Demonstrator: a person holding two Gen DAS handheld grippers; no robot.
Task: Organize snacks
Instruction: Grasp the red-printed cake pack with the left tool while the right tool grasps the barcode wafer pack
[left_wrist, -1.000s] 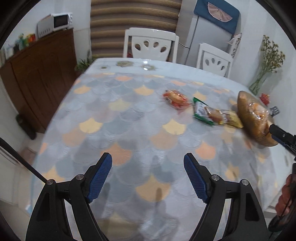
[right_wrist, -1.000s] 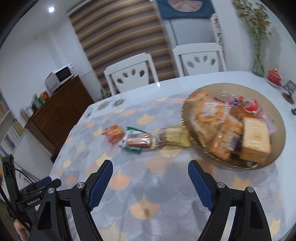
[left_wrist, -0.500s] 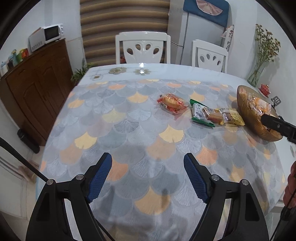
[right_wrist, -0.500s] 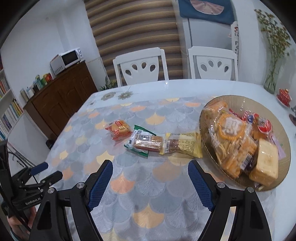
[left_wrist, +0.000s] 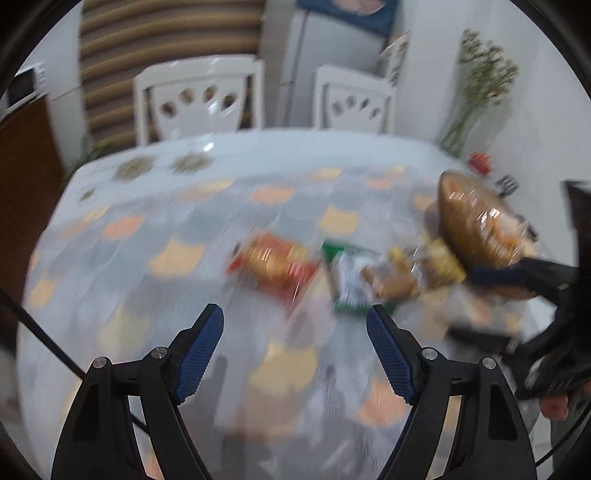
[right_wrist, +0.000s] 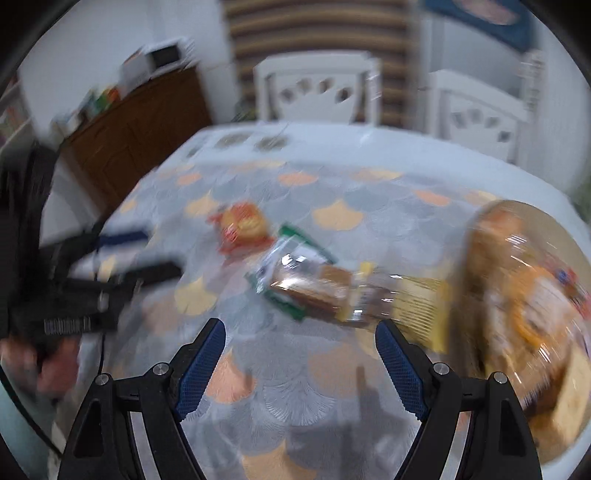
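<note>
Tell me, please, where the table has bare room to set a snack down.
Free: the patterned cloth in front of the open right gripper, and the stretch left of the red packet. Crowded: green packet, yellow packet and the full basket.

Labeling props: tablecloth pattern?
Tablecloth: grey scallop, fan-like scales with scattered orange and yellow ones. Clearest in the right wrist view.

Grey-and-orange scalloped tablecloth (right_wrist: 332, 218), red-orange packet (right_wrist: 242, 227), green-edged packet (right_wrist: 295, 269), yellow packet (right_wrist: 413, 302), brown bowl (left_wrist: 465, 229).
</note>
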